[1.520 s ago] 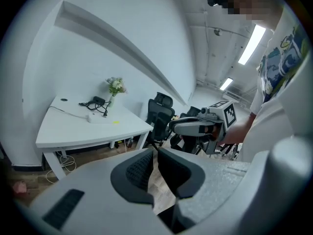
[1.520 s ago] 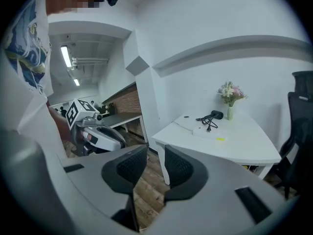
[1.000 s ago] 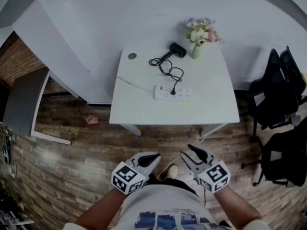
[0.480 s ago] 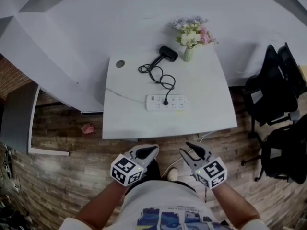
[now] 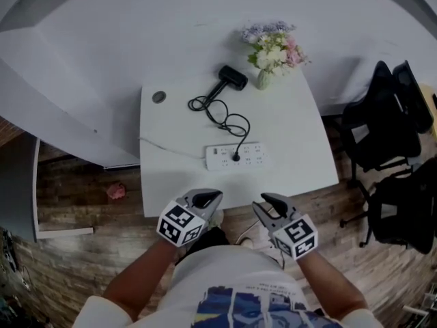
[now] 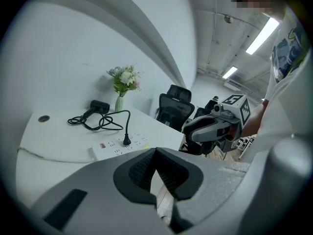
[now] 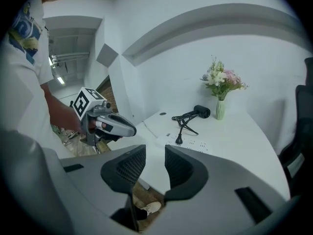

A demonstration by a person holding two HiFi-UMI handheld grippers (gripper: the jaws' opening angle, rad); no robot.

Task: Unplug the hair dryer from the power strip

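A white power strip (image 5: 247, 155) lies near the front of the white table (image 5: 300, 142). A black plug (image 5: 236, 158) is seated in it. Its black cord (image 5: 220, 112) loops back to the black hair dryer (image 5: 232, 78) at the far edge. My left gripper (image 5: 212, 197) hovers in front of the table's near edge, its tips shut and empty. My right gripper (image 5: 265, 201) hangs beside it, open; its jaws have just been closing a little with nothing between them. The right gripper view shows the strip (image 7: 191, 144) and plug (image 7: 179, 141) well ahead of the jaws.
A vase of flowers (image 5: 272, 50) stands at the table's far right corner. A round grommet (image 5: 159, 97) sits at the far left. A thin white cable (image 5: 171, 147) runs off the strip's left. Black office chairs (image 5: 382, 128) stand to the right, above a wooden floor.
Both grippers have come forward towards the table's near edge, which now lies just ahead of them. The right jaws stand slightly narrower than before.
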